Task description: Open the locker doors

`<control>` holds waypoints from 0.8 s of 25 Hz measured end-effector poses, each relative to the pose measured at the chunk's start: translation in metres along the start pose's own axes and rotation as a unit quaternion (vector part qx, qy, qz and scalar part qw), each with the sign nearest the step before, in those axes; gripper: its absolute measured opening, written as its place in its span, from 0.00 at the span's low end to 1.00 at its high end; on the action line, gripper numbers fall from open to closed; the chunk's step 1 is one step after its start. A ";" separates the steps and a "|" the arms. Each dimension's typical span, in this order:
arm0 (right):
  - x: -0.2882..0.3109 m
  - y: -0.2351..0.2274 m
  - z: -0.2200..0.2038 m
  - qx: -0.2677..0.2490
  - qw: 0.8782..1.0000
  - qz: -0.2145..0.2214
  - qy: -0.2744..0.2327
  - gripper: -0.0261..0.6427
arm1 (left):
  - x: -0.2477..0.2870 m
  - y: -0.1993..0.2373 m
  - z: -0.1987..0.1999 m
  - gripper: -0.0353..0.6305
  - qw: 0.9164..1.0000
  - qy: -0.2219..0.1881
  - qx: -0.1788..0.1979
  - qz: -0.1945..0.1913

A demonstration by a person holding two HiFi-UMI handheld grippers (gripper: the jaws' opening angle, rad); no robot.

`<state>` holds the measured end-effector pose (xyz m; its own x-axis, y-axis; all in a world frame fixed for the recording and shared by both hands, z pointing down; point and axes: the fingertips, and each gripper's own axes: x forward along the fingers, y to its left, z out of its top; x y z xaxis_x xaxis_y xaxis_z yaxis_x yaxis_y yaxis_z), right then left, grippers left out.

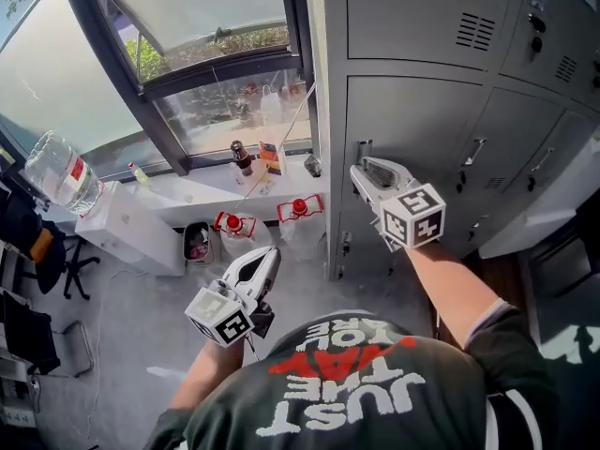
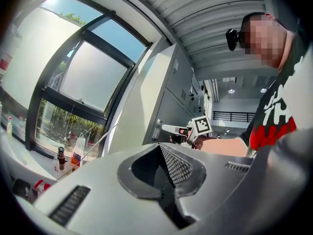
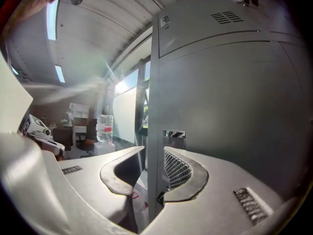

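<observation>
A bank of grey lockers [image 1: 422, 111] fills the upper right of the head view. The middle door has a metal handle [image 1: 364, 148] near its left edge. My right gripper [image 1: 363, 170] is held up just below that handle and points at it. In the right gripper view its jaws [image 3: 154, 151] stand apart, open. The locker's upright left edge [image 3: 155, 82] shows in the gap, and the handle [image 3: 174, 133] sits just above the right pad. I cannot tell whether the pads touch the edge. My left gripper [image 1: 265, 256] hangs low over the floor, shut and empty [image 2: 160, 148], away from the lockers.
More locker doors with handles [image 1: 473, 153] run on to the right. Left of the lockers a window sill [image 1: 202, 181] carries bottles, with two red-capped jugs [image 1: 234, 225] on the floor below. A large water bottle [image 1: 61, 172] stands on a white box at the far left.
</observation>
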<state>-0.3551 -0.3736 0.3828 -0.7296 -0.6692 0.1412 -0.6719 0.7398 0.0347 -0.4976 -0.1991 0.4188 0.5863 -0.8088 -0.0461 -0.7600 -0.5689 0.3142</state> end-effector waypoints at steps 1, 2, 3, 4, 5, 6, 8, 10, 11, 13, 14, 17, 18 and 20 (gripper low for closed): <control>0.005 -0.002 0.000 0.001 1.000 -0.011 0.002 0.23 | -0.003 0.004 0.000 0.05 1.000 0.000 0.000 -0.001; 0.009 -0.004 0.000 0.002 1.000 -0.022 0.004 0.25 | -0.006 0.008 0.000 0.05 1.000 0.000 0.000 -0.001; 0.013 -0.005 0.000 0.005 0.999 -0.031 0.006 0.26 | -0.010 0.012 0.001 0.05 1.000 0.000 0.000 -0.001; 0.017 -0.006 0.000 0.008 0.999 -0.039 0.008 0.28 | -0.013 0.015 0.002 0.05 1.000 -0.001 -0.002 -0.001; 0.020 -0.007 0.000 0.011 0.999 -0.046 0.009 0.29 | -0.017 0.018 0.003 0.05 1.000 -0.002 -0.004 -0.001; 0.023 -0.008 -0.001 0.013 0.998 -0.053 0.010 0.30 | -0.020 0.021 0.003 0.05 1.000 -0.003 -0.006 -0.001; 0.029 -0.012 -0.002 0.017 0.998 -0.067 0.012 0.33 | -0.026 0.027 0.004 0.05 1.000 -0.004 -0.010 0.001; 0.033 -0.014 -0.003 0.017 0.997 -0.073 0.014 0.34 | -0.033 0.032 0.005 0.05 1.000 -0.005 -0.012 0.002; 0.035 -0.013 -0.002 0.016 0.997 -0.073 0.014 0.34 | -0.036 0.034 0.005 0.05 1.000 -0.006 -0.013 0.002; 0.038 -0.012 -0.001 0.017 0.997 -0.070 0.013 0.34 | -0.042 0.038 0.005 0.05 1.000 -0.006 -0.015 0.002; 0.038 -0.011 -0.001 0.019 0.997 -0.068 0.011 0.34 | -0.044 0.039 0.005 0.05 1.000 -0.006 -0.016 0.003; 0.038 -0.009 -0.002 0.027 0.998 -0.049 0.008 0.34 | -0.051 0.046 0.002 0.05 1.000 -0.004 -0.015 0.003; 0.039 -0.007 -0.002 0.030 0.999 -0.043 0.008 0.33 | -0.052 0.048 0.002 0.05 1.000 -0.004 -0.018 0.003; 0.039 -0.006 -0.002 0.033 0.999 -0.038 0.009 0.33 | -0.054 0.050 0.002 0.05 1.000 -0.006 -0.025 0.004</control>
<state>-0.3794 -0.4035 0.3902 -0.6737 -0.7218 0.1588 -0.7331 0.6798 -0.0199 -0.5677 -0.1841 0.4348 0.5773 -0.8147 -0.0547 -0.7492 -0.5551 0.3613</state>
